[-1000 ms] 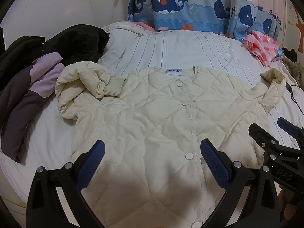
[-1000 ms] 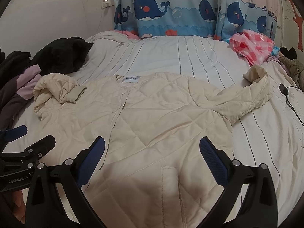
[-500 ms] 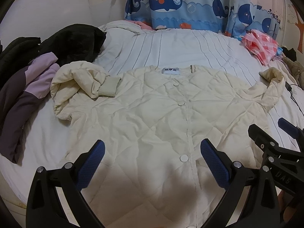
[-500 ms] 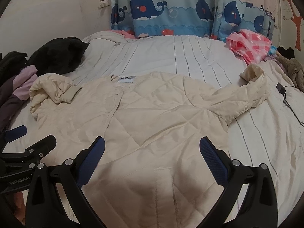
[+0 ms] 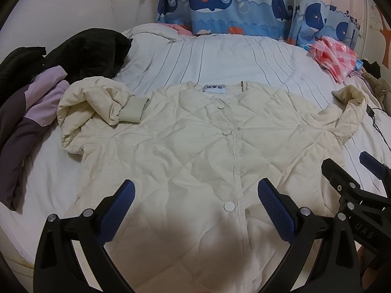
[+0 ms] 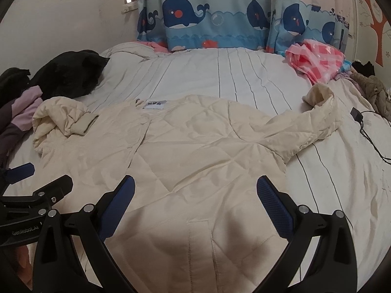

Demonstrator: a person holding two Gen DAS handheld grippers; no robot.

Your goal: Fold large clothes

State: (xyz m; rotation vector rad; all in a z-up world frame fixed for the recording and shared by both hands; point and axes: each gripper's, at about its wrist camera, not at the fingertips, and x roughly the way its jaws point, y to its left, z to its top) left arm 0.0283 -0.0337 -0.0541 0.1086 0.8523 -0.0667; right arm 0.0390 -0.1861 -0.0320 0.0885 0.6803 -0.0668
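A cream quilted jacket (image 5: pixel 200 146) (image 6: pixel 195 151) lies front-up and buttoned across the white striped bed (image 5: pixel 220 58), collar toward the curtain. Its left sleeve (image 5: pixel 97 105) is bunched and folded inward, ribbed cuff (image 5: pixel 132 109) resting on the chest. The right sleeve (image 6: pixel 315 119) stretches out with its cuff curled up. My left gripper (image 5: pixel 194 205) hovers open above the lower front near a snap button. My right gripper (image 6: pixel 195 202) hovers open over the jacket's lower right panel. Each gripper shows at the edge of the other's view; both hold nothing.
A black garment (image 5: pixel 92 51) and a purple jacket (image 5: pixel 29 112) are piled on the bed's left side. A pink checked bag (image 6: pixel 317 61) and brownish clothing (image 6: pixel 374 90) lie at the right. A black cable (image 6: pixel 366 127) trails beside the right sleeve. Whale-print curtain (image 5: pixel 244 2) behind.
Both grippers have drawn back and lifted slightly, so the jacket sits a little farther off in each view. The jacket has not moved, and both grippers stay open.
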